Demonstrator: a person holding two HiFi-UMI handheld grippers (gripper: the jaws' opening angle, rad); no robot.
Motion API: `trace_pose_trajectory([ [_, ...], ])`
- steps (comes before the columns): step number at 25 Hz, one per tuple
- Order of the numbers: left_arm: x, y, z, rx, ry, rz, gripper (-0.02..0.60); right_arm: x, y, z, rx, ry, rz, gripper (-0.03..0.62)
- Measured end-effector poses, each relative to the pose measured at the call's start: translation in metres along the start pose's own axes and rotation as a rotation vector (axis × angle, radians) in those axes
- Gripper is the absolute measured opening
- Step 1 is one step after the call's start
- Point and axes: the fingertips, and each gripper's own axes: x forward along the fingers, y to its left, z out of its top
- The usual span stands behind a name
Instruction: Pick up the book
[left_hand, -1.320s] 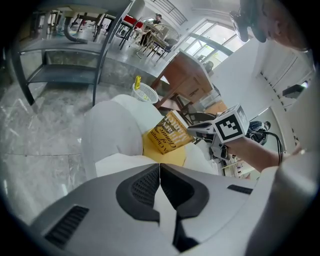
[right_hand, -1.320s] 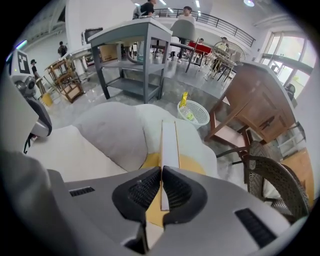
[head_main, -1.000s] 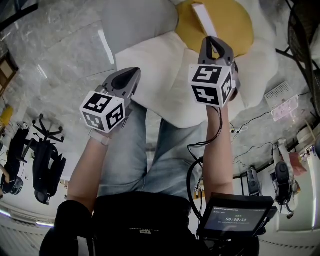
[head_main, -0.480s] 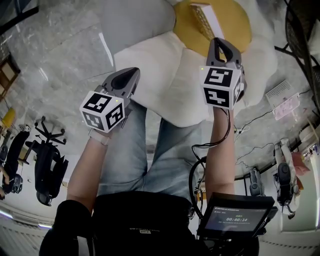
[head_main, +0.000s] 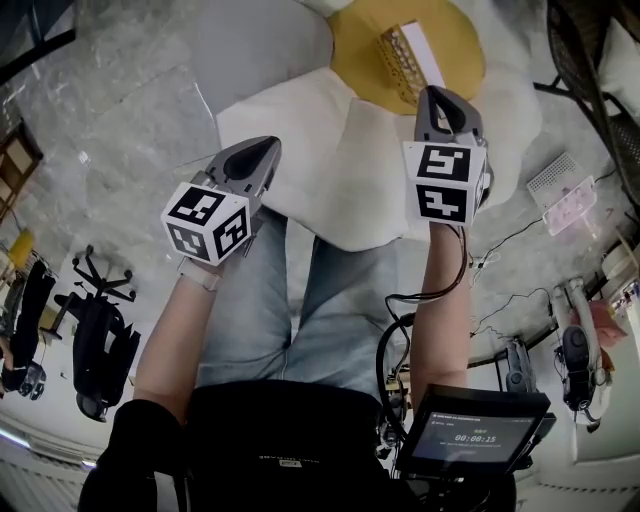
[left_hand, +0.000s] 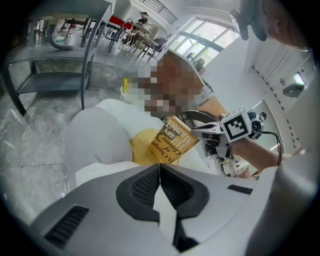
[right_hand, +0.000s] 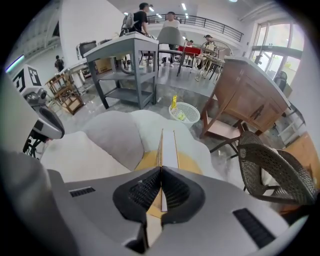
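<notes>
Right gripper view has the right tool (right_hand: 161, 170) clamped on the near edge of the book (right_hand: 168, 149), which stands edge-on above the yellow cushion (right_hand: 189, 163). It looks a thin, light paperback, stiff enough to keep its shape but likely to swing or flex from so narrow a bite, so a deeper hold would be steadier. That forearm reaches forward with its tool tipped steeply down, while the left tool (left_hand: 160, 170), jaws together on nothing, hangs beside it at the white cushion's (head_main: 330, 170) near edge.
</notes>
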Motion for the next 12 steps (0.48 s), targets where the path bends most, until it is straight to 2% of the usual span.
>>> trace_pose_trajectory([
  [12,-0.014,-0.042,0.015,0.083,-0.019,-0.016,0.015,-0.056,-0.015,-0.01,0.014,-0.011,-0.011,0.026],
])
